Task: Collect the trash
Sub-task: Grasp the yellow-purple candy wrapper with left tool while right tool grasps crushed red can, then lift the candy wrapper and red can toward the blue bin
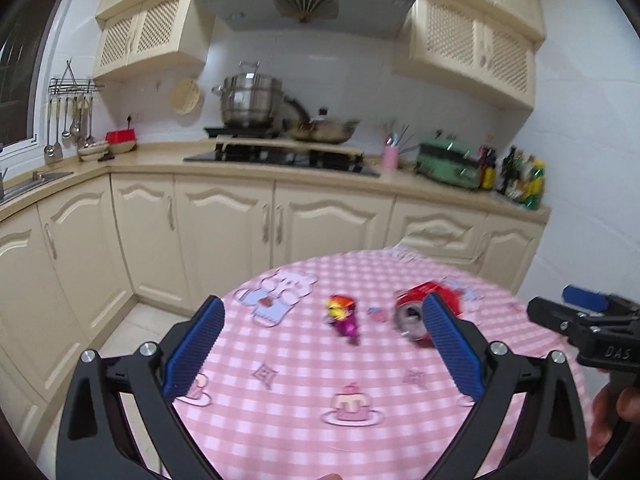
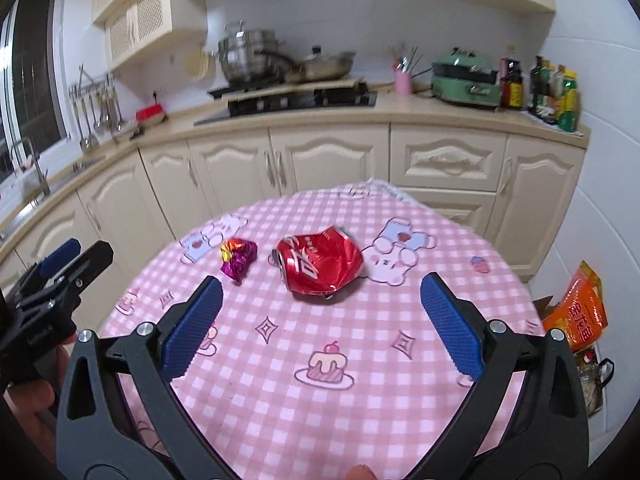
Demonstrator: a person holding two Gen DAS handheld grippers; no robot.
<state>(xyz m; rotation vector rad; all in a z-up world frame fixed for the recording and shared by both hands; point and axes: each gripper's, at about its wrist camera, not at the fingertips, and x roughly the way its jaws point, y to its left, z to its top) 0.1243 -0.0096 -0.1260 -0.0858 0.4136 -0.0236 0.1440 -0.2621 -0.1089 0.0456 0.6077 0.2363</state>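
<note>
Item 1, leftmost: left gripper point(image 1: 322, 340), blue pads spread wide, holding nothing, poised over the near half of the round table point(image 2: 460, 240) with its pink checked cloth

Item 2: purple foil wrapper point(image 2: 238, 258), crumpled, with a yellow-red patch, lying on the cloth left of centre. Judged near weightless, soft and slick; likely to skid or flatten, so pinch across its bunched middle

Item 3: crushed red can point(image 2: 318, 266), on its side just right of the wrapper, apart from it, open end toward the left. Judged light, thin-walled, with sharp creases; stiff enough to take across the flattened body, away from the rim

Item 4: right gripper point(image 2: 320, 326), jaws wide apart and empty, the can lying beyond and between the fingers

Item 5, far right, off the table: orange printed bag point(image 2: 576, 312) on the floor by the wall
</note>
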